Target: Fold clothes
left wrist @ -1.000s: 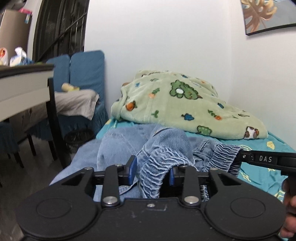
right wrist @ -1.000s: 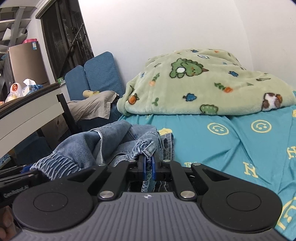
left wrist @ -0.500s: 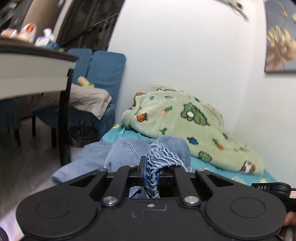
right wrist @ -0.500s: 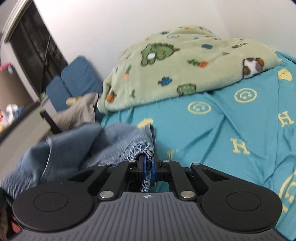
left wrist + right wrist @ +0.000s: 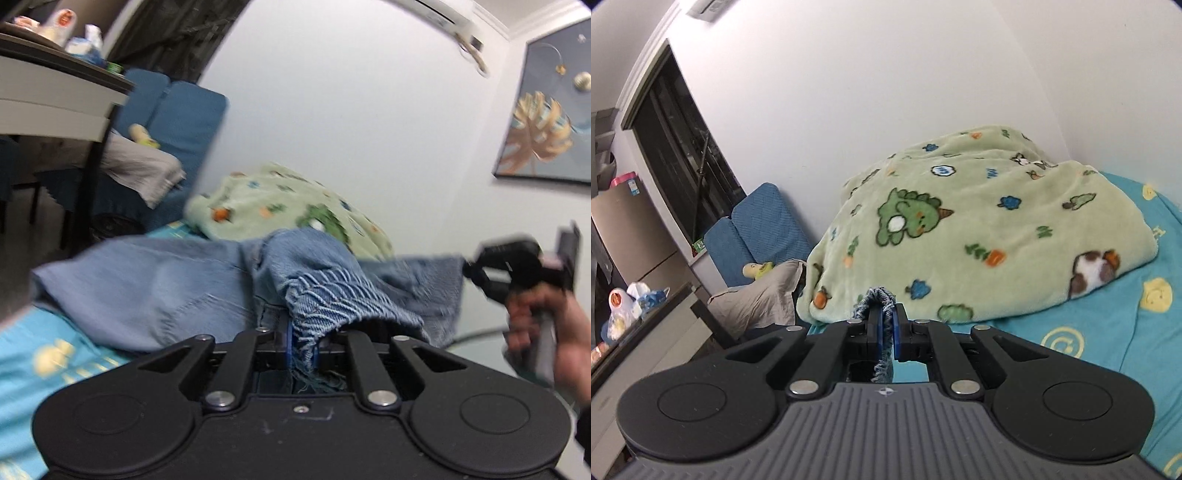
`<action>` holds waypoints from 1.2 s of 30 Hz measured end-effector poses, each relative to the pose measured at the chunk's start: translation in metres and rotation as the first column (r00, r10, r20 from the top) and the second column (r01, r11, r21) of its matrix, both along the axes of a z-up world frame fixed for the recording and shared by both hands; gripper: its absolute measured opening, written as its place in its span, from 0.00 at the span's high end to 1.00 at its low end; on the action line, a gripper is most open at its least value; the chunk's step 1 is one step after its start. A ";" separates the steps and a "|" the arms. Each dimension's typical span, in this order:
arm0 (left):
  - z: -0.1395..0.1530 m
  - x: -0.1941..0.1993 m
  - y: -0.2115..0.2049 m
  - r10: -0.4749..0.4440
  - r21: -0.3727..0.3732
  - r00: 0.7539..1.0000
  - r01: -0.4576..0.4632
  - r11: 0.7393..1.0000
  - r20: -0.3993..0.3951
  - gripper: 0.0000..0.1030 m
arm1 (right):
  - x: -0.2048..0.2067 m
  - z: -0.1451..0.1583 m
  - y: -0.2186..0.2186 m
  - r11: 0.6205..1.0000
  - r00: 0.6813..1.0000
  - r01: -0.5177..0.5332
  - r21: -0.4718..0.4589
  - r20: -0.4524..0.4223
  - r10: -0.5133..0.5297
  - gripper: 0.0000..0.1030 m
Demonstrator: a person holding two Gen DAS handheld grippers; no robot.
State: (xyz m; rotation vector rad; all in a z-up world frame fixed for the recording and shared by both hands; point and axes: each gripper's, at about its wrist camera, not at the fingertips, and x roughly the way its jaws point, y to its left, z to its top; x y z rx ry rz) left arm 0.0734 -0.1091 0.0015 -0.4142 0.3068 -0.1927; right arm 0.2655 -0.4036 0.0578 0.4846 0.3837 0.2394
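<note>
Clearly both claws are pinching the soft denim jeans (image 5: 155, 291) by the ribbed waistband (image 5: 325, 299): left claw (image 5: 301, 345) and right claw (image 5: 885, 332) clamped tight, heavy legs sagging onto the bed (image 5: 1108, 332).

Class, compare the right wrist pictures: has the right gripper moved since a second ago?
Yes. The right gripper has risen with the jeans: the green blanket now sits level ahead.

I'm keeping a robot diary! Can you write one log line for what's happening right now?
task: fold clothes | left gripper: shut on jeans waistband | right gripper: shut on waistband | jeans: stretched between both, above bed
</note>
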 end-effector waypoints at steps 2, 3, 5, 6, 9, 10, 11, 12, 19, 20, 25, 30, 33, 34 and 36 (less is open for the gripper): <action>-0.006 0.009 -0.027 -0.017 0.002 1.000 0.017 1.000 -0.004 0.92 | 0.013 0.001 -0.012 0.998 1.000 0.004 -0.056 -0.002 -0.004 0.95; -0.009 0.014 -0.040 -0.027 0.009 1.000 0.027 1.000 0.002 0.91 | 0.021 0.000 -0.019 0.996 1.000 0.012 -0.086 -0.002 -0.012 0.95; -0.014 0.026 -0.065 -0.044 0.021 0.999 0.044 0.999 0.011 0.91 | 0.038 -0.008 -0.041 0.996 1.000 0.023 -0.090 -0.015 -0.024 0.96; -0.018 0.032 -0.077 -0.052 0.023 0.999 0.052 0.998 0.008 0.91 | 0.046 -0.012 -0.050 0.995 0.999 0.028 -0.097 -0.019 -0.030 0.96; -0.036 0.056 -0.112 -0.087 0.037 0.996 0.087 0.996 -0.008 0.91 | 0.070 -0.031 -0.076 0.991 0.999 0.043 -0.125 -0.026 -0.047 0.96; -0.042 0.064 -0.124 -0.099 0.042 0.995 0.099 0.994 -0.013 0.90 | 0.077 -0.038 -0.085 0.989 0.998 0.048 -0.136 -0.027 -0.052 0.96; -0.050 0.071 -0.137 -0.113 0.050 0.993 0.114 0.992 -0.020 0.90 | 0.084 -0.046 -0.091 0.987 0.998 0.051 -0.149 -0.024 -0.055 0.96; -0.060 0.077 -0.149 -0.128 0.059 0.991 0.130 0.990 -0.033 0.90 | 0.090 -0.055 -0.098 0.985 0.998 0.054 -0.162 -0.023 -0.058 0.96; -0.119 0.111 -0.198 -0.180 0.132 0.976 0.195 0.972 -0.118 0.89 | 0.125 -0.151 -0.131 0.974 0.989 0.028 -0.223 -0.134 -0.060 0.95; -0.122 0.113 -0.198 -0.184 0.139 0.976 0.200 0.970 -0.120 0.89 | 0.126 -0.162 -0.134 0.977 0.987 0.031 -0.212 -0.148 -0.064 0.94; -0.119 0.113 -0.196 -0.213 0.175 0.970 0.232 0.957 -0.118 0.77 | 0.115 -0.172 -0.149 0.982 0.980 0.084 -0.172 -0.164 -0.113 0.82; -0.105 0.103 -0.188 -0.288 0.198 0.950 0.308 0.931 -0.125 0.58 | 0.084 -0.149 -0.163 0.971 0.972 0.140 -0.191 -0.163 -0.172 0.56; -0.096 0.093 -0.181 -0.313 0.204 0.934 0.345 0.916 -0.175 0.57 | 0.053 -0.128 -0.163 0.965 0.967 0.161 -0.205 -0.161 -0.196 0.56; -0.091 0.090 -0.178 -0.315 0.202 0.931 0.350 0.915 -0.183 0.57 | 0.043 -0.122 -0.161 0.964 0.966 0.166 -0.207 -0.161 -0.201 0.56; -0.080 0.081 -0.168 -0.325 0.213 0.929 0.358 0.909 -0.176 0.56 | 0.024 -0.108 -0.154 0.963 0.965 0.173 -0.208 -0.158 -0.207 0.56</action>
